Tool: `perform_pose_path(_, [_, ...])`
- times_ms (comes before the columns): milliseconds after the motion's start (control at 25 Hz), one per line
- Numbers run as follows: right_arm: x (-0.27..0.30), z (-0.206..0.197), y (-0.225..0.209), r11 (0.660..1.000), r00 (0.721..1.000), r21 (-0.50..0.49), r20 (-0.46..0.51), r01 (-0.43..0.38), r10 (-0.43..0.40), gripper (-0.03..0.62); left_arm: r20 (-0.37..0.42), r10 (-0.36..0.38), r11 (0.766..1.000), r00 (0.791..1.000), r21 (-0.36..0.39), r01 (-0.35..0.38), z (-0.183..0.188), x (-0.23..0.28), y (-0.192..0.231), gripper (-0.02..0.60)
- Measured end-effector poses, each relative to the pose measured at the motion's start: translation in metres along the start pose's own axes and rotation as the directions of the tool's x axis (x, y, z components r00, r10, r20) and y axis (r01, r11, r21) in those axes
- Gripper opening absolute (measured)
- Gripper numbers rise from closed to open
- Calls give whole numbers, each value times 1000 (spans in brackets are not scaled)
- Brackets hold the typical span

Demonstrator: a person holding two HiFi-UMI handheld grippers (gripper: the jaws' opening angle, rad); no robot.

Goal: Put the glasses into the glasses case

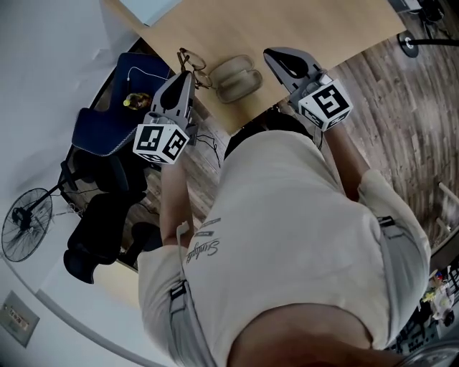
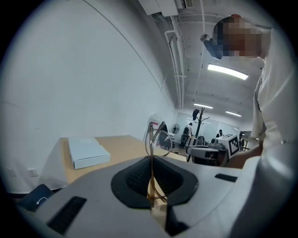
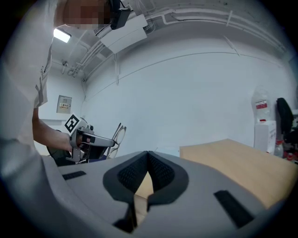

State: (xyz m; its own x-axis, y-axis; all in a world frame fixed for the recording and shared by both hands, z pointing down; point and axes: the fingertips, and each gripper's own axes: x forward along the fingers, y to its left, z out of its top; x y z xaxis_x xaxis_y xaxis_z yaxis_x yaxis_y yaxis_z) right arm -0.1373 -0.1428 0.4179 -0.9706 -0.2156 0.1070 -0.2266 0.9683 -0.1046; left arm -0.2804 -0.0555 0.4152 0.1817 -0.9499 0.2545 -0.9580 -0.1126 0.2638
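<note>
Glasses pinched in the left gripper, just left of the glasses case

The glasses stick out past the tip of the left gripper, whose jaws clamp the thin frame, with the lenses standing upright beyond them. The glasses case lies on the wooden table between the two grippers; the right gripper, just right of the case, has its jaws pressed together on nothing

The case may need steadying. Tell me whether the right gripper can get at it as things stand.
Probably yes. The right gripper, shut and empty, hangs beside the case with only bare table between them. The left gripper, holding the glasses, is on the case's other side.
</note>
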Motion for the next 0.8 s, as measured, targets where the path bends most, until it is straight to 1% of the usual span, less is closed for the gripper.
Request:
perform_pose_path(120, [-7, -2, -7, 1000, 1000, 2, 0, 27, -27, -5, -40, -19, 999, 999, 31, 20, -9, 9, -3, 23])
perform_pose_path(280, [-18, -4, -14, 998, 998, 8, 0, 65, -65, -5, -85, -61, 997, 995, 42, 65, -18, 20, -11, 23])
perform_pose_path(400, [-24, -5, -17, 996, 996, 12, -2, 84, -84, -5, -136, -91, 993, 987, 64, 100, -28, 27, -15, 23])
perform_pose_path(520, [-31, -8, -21, 995, 995, 16, -8, 100, -100, -5, -179, -106, 988, 978, 90, 123, -38, 35, -19, 23])
perform_pose_path(800, [-41, -20, -26, 991, 992, 38, -24, 128, -127, -5, -263, -134, 983, 955, 87, 161, -67, 52, -22, 23])
